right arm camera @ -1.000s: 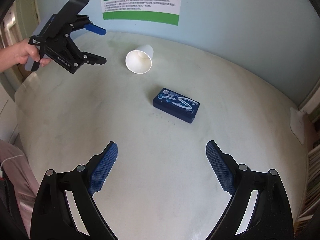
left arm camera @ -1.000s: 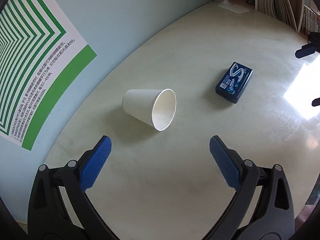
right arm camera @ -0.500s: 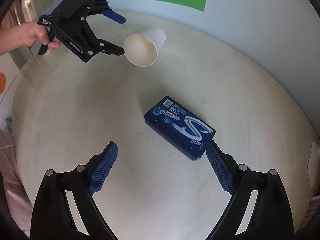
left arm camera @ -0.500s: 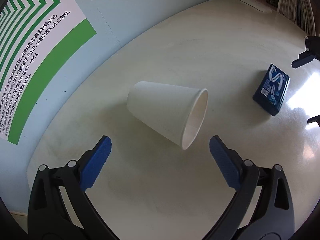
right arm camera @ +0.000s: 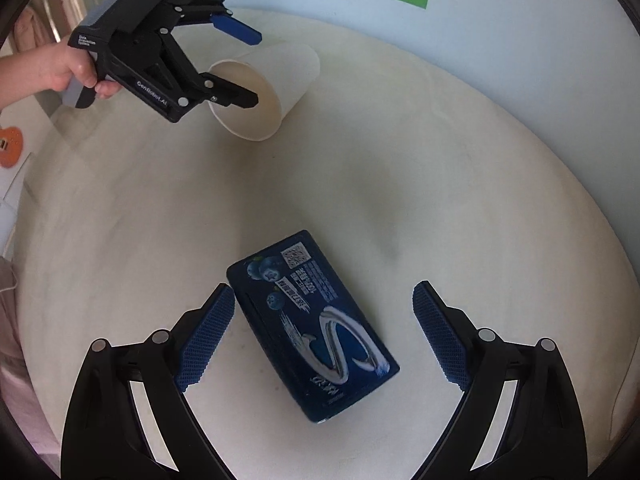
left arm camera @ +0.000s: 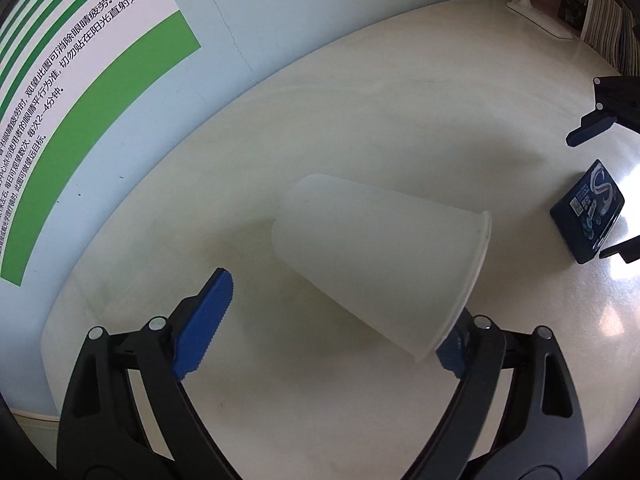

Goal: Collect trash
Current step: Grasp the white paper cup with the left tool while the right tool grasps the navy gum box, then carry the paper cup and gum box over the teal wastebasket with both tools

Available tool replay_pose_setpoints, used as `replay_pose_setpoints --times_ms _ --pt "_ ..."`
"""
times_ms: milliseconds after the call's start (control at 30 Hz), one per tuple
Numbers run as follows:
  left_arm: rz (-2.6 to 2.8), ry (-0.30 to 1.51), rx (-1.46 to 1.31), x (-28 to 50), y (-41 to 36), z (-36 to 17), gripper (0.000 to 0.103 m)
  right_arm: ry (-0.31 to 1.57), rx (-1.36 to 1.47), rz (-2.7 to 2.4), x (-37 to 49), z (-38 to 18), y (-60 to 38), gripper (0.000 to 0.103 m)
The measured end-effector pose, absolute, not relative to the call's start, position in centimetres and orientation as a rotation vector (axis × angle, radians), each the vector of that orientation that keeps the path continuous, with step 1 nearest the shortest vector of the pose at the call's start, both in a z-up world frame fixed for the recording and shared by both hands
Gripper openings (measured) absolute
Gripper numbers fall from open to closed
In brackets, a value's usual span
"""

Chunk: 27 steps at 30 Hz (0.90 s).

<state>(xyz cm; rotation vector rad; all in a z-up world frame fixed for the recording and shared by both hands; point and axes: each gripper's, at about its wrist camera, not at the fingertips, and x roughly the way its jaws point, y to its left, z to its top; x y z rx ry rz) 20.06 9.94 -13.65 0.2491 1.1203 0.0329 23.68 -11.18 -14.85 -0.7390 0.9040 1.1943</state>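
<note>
Left gripper (left arm camera: 328,312) jaws just closing, straddling tipped cup (left arm camera: 380,256); right gripper (right arm camera: 324,336) jaws wide around box (right arm camera: 312,320), counter's six o'clock.

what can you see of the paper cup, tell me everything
The paper cup is plain white with a rolled rim, looks like thin paper, and appears empty. It lies on its side on the pale table near the blue wall, its mouth facing away from the wall. The left gripper straddles its mouth end, one finger across the opening, the other over the outer wall. Its jaws have just been closing, the cup between them; no firm pinch shows yet.
</note>
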Motion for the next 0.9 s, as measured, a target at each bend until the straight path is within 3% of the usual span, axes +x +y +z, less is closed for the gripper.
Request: replay_pose_setpoints --times_ms 100,167,200,267,367,500,767,900 --pt "0.047 1.133 0.236 20.1 10.7 -14.0 0.07 0.923 -0.774 1.238 23.0 -15.5 -10.7 0.09" --pt "0.049 1.151 0.22 20.3 11.2 -14.2 0.05 0.906 -0.776 1.249 22.5 -15.5 -10.7 0.088" --pt "0.051 1.156 0.215 20.2 11.4 -14.3 0.047 0.903 -0.774 1.239 22.4 -15.5 -10.8 0.088" --pt "0.052 1.164 0.206 20.1 11.8 -14.5 0.031 0.909 -0.762 1.219 22.3 -15.5 -11.2 0.081" --pt "0.055 1.161 0.196 19.7 12.2 -14.4 0.021 0.92 -0.756 1.205 21.7 -15.7 -11.8 0.074" --pt "0.048 1.15 0.185 18.8 12.5 -13.8 0.013 0.934 -0.722 1.161 21.4 -15.2 -12.1 0.053" --pt "-0.002 1.132 0.22 16.3 11.5 -12.2 0.003 0.963 -0.622 1.079 20.8 -14.3 -13.3 0.052" --pt "-0.027 1.116 0.243 14.8 10.8 -11.1 0.003 0.947 -0.577 1.045 19.5 -12.5 -15.0 0.052"
